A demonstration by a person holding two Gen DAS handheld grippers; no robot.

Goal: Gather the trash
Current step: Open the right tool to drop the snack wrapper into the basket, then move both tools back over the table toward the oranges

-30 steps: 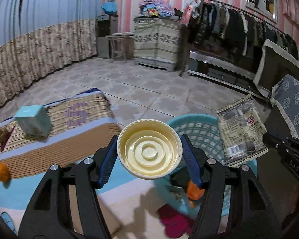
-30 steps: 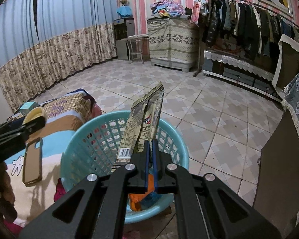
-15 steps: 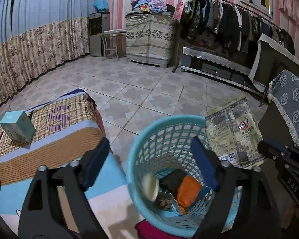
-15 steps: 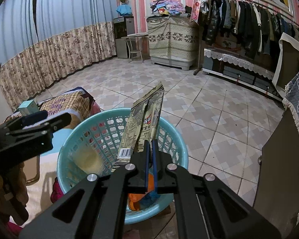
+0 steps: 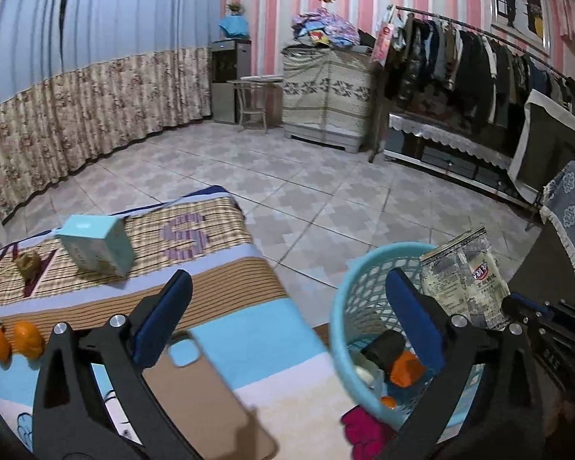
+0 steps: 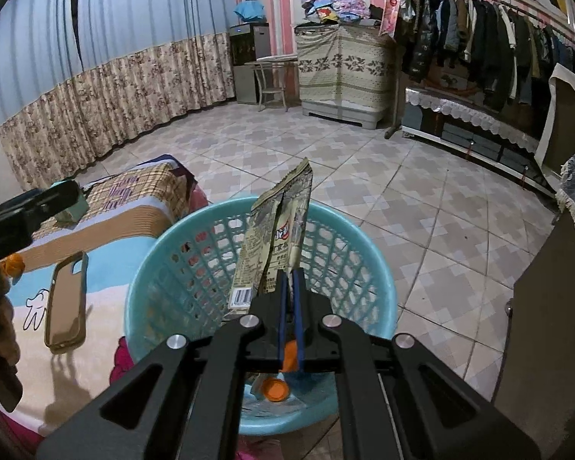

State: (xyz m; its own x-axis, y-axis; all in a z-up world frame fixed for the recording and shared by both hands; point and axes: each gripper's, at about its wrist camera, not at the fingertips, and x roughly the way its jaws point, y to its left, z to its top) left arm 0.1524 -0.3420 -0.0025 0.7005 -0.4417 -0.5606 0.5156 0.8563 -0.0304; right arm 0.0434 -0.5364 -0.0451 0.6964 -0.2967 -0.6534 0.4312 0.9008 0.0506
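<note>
A: Room noted: pink-striped walls, tiled floor (image 5: 306, 191), clothes rail (image 5: 479, 53) along the right wall. A low surface covered by a patterned blanket (image 5: 218, 280) is seen at left, bearing a teal box (image 5: 96, 245), a phone case (image 5: 207, 391) and two oranges (image 5: 15, 341)

B: Tool state?

A: Left gripper (image 5: 287, 314): jaws are opening, at their widest, nothing between them; it is held over the blanket edge just beside the basket. Right gripper (image 6: 289, 299): clamped on the lower edge of a snack wrapper (image 6: 276, 237), which is held upright above the basket mouth

B: Handling of the wrapper?

A: Judged very light, thin and crinkly; soft, likely slippery film. A pinch on a flat edge or corner, as now taken, is judged adequate. It is expected to flutter rather than drop straight, so a release low over the opening is advised

B: Container and contents?

A: Teal lattice basket (image 6: 356, 253), standing on the floor against the blanket edge. Inside are recorded: an orange cap (image 6: 275, 389), an orange packet (image 5: 406, 368), a dark object (image 5: 383, 345), a pale round piece (image 5: 364, 373), partly hidden. The wrapper is not yet inside; that step is judged pending
</note>
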